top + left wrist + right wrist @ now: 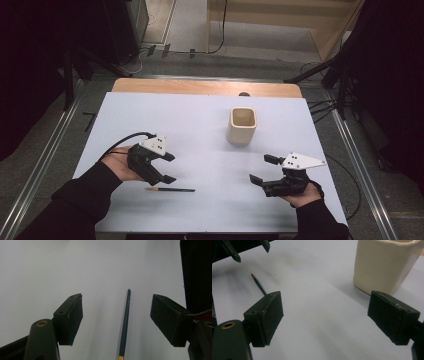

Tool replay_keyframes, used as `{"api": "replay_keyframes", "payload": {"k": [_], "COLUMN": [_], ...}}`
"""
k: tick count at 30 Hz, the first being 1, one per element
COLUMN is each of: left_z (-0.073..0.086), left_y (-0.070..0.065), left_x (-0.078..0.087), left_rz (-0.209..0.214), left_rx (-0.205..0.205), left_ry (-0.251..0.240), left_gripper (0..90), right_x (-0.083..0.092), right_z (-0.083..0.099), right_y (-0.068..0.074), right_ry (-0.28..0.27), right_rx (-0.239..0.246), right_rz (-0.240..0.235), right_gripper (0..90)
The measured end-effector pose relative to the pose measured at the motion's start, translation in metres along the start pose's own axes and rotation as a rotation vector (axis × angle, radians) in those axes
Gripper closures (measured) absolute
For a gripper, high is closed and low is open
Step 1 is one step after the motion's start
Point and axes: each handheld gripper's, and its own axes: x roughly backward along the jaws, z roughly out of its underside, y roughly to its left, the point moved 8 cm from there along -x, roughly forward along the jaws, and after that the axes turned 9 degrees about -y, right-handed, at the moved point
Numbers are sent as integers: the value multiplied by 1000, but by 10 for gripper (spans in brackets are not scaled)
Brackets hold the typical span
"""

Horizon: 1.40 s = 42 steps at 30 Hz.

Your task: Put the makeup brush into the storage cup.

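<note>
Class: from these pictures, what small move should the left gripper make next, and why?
Probably lower the left gripper and close on the pencil: its jaws stand open, the pencil lies flat on the table between them, untouched.

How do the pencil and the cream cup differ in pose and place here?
The pencil lies flat near the table's front edge, by the left hand-held gripper; the cream cup stands upright farther back. The pencil is thin and dark, the cup broad and pale. Neither is held.
</note>
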Motion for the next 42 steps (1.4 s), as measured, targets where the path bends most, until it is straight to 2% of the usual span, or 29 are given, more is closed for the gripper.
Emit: {"api": "replay_keyframes", "payload": {"k": [2,6,8,12,15,16,17,23,26,30,34,38,42], "left_z": [2,2,2,4,7,7,9,9,11,11,15,15,15], "left_y": [-2,-4,-4,-5,-8,-8,-9,-10,-10,-10,-11,-13,-13], "left_x": [-1,-1,-1,-2,-3,-3,-4,-7,-7,-8,-10,-12,-13], "left_rz": [-4,-6,-12,-18,-19,-19,-20,-16,-26,-31,-33,-28,-28], "left_rx": [-15,-25,-47,-56,-64,-64,-71,-83,-104,-120,-155,-174,-173], "left_ry": [55,94,136,170,226,226,264,293,341,366,429,449,440], "left_gripper": [264,264,263,264,265,265,265,264,264,263,261,263,265], "right_x": [0,0,0,-1,-2,-2,-2,-3,-3,-4,-4,-4,-5], "right_z": [0,1,2,3,5,5,6,7,8,9,10,11,11], "right_y": [0,0,0,-1,-1,-1,-1,-1,-2,-2,-3,-3,-4], "right_ry": [1,5,12,20,35,35,41,51,59,63,78,83,84], "right_rx": [0,-5,-7,-7,-6,-6,-1,-4,-7,-4,0,0,-1], "right_rz": [0,1,2,4,8,8,8,12,15,18,24,27,30], "right_gripper": [141,141,141,141,141,141,141,141,141,141,142,141,141]}}
